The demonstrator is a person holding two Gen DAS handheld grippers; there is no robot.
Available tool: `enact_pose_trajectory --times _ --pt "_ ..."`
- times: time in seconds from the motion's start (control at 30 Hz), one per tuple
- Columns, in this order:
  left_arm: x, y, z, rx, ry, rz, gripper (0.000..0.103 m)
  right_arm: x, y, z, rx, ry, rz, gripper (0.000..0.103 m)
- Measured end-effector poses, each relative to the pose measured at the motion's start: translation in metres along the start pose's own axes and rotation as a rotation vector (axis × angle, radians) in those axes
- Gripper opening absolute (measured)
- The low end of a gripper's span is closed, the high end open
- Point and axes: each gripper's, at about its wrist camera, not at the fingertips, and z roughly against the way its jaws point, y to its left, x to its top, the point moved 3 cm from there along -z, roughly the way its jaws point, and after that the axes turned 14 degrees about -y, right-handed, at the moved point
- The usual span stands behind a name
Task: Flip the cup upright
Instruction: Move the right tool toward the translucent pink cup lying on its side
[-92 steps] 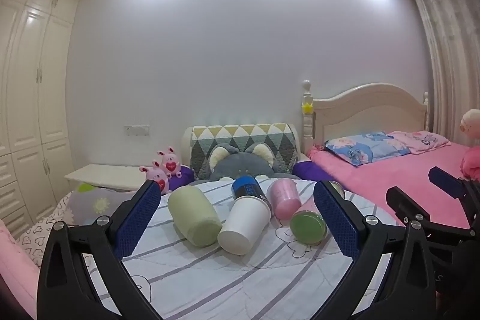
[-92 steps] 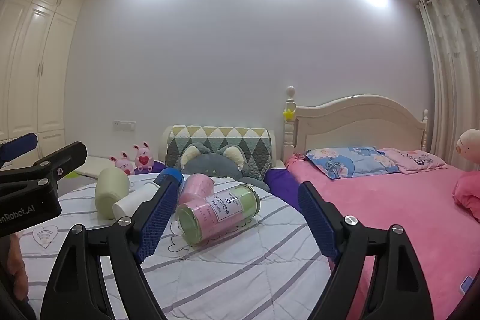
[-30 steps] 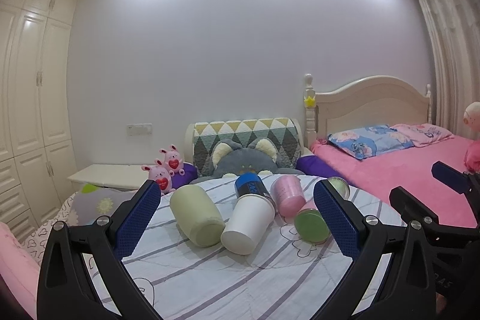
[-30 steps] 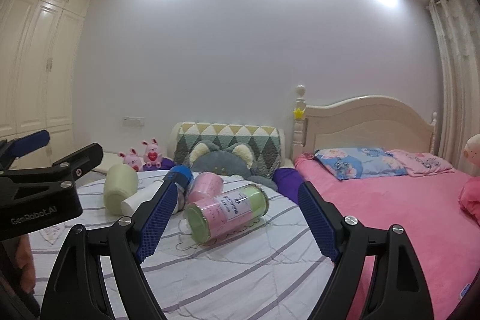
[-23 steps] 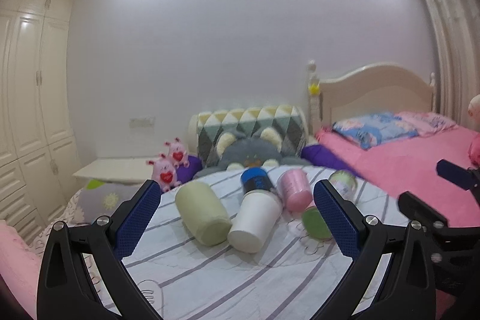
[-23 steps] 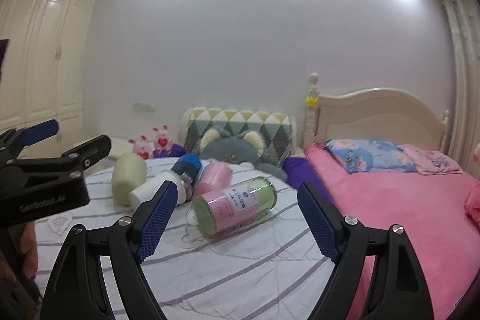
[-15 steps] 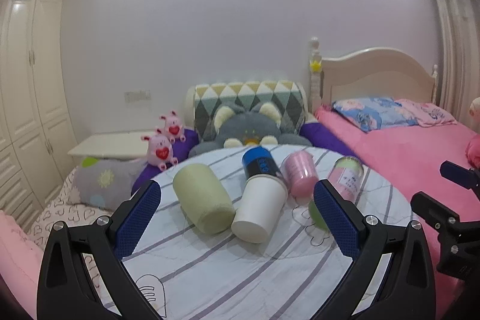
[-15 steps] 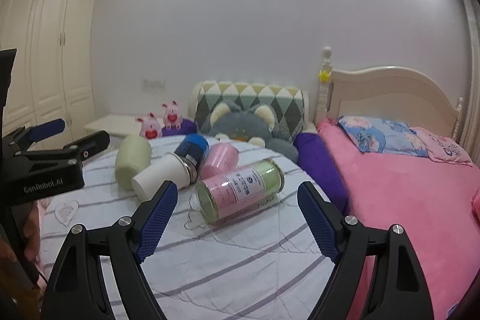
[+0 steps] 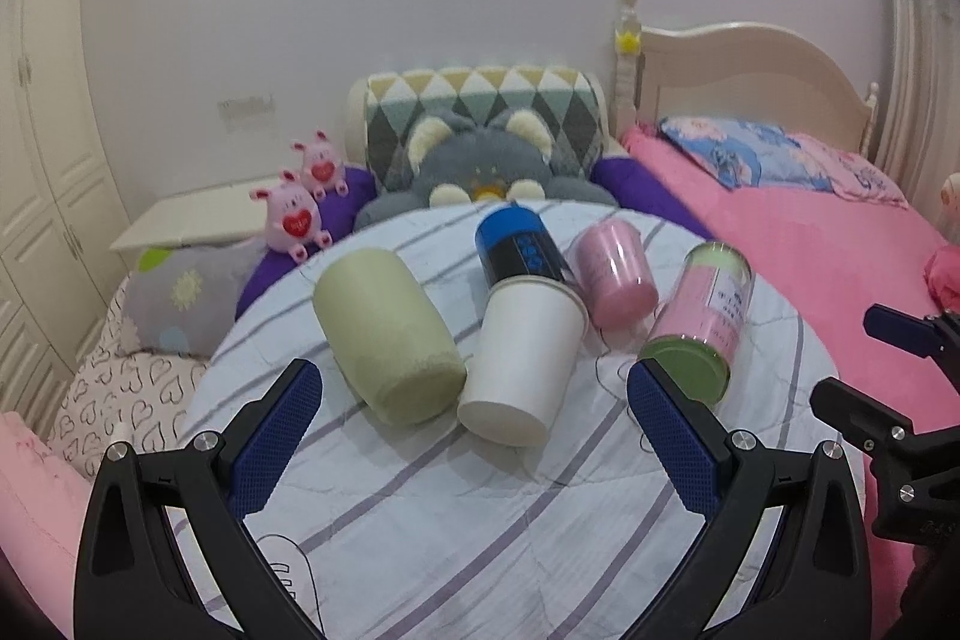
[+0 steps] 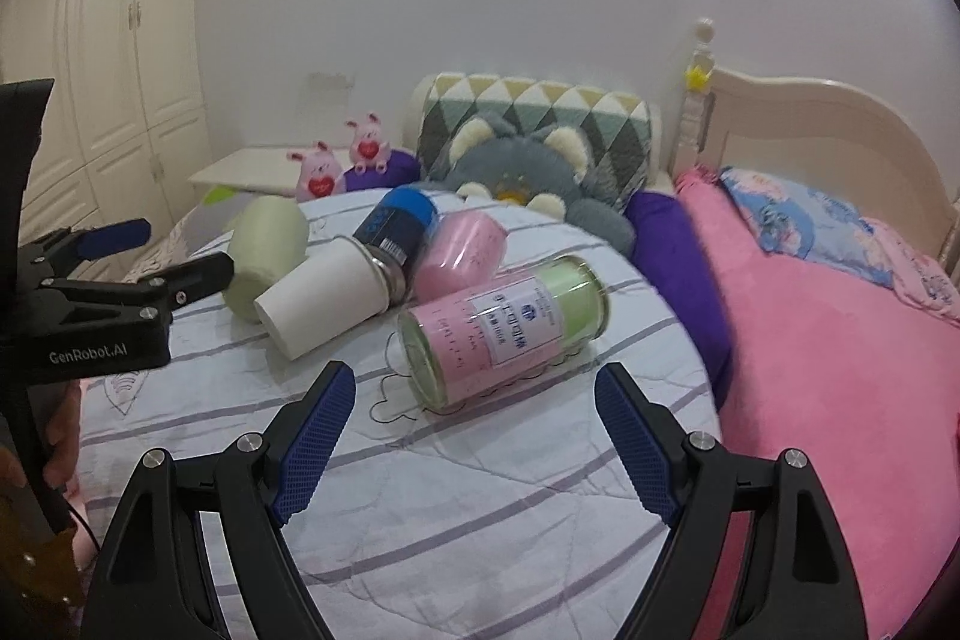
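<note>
On a round desk (image 9: pixel 480 550) under a striped cloth: five containers on their sides, clustered toward the far half. Leftmost, a green cup (image 9: pixel 387 334), base toward the left camera. Just right of it, touching or nearly so, a white cup (image 9: pixel 522 358), closed base forward, rim butting against a blue bottle (image 9: pixel 519 244) lying behind it. Right of the bottle, a pink cup (image 9: pixel 615 274), beside the white cup's rim. Farthest right, a clear jar (image 9: pixel 702 322) with green ends and a pink label, apart from the pink cup.

In the left view: left gripper (image 9: pixel 474 436) released, blue pads spread wide, low over the near cloth, nothing between them; green cup and white cup framed just beyond the tips, no contact. Right gripper (image 9: pixel 900 376) visible at the right edge, over the pink bed (image 9: pixel 810 256).

In the right view: right gripper (image 10: pixel 474 430) likewise spread wide and holding nothing, jar (image 10: pixel 504 328) lying just beyond its tips, crosswise. White cup (image 10: pixel 327 298) left of the jar, green cup (image 10: pixel 267 244) behind it, bottle (image 10: pixel 396 220) and pink cup (image 10: pixel 459 250) farther back. Left gripper (image 10: pixel 138 250) at the left edge, tips close to the green cup.

Beyond the desk: a grey plush (image 9: pixel 480 166), a diamond-pattern cushion (image 9: pixel 480 94), two pink pig toys (image 9: pixel 300 214).
</note>
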Motion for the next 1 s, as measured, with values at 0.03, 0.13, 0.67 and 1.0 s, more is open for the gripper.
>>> enact_pose_trajectory --times 0.03,0.13,0.67,1.0 --pt "-0.001 0.000 -0.003 -0.004 0.019 0.002 0.103 0.001 0.000 -0.004 0.009 0.009 -0.007 0.083" --pt "0.000 0.002 -0.009 -0.013 0.051 0.008 0.103 0.005 0.001 -0.011 0.029 0.020 -0.026 0.083" --pt "0.035 0.028 -0.078 -0.117 0.188 0.097 0.103 0.049 0.002 -0.099 0.027 0.103 -0.011 0.083" --pt "0.036 0.049 -0.147 -0.040 0.264 0.069 0.103 0.043 -0.014 -0.178 0.025 0.247 -0.085 0.083"
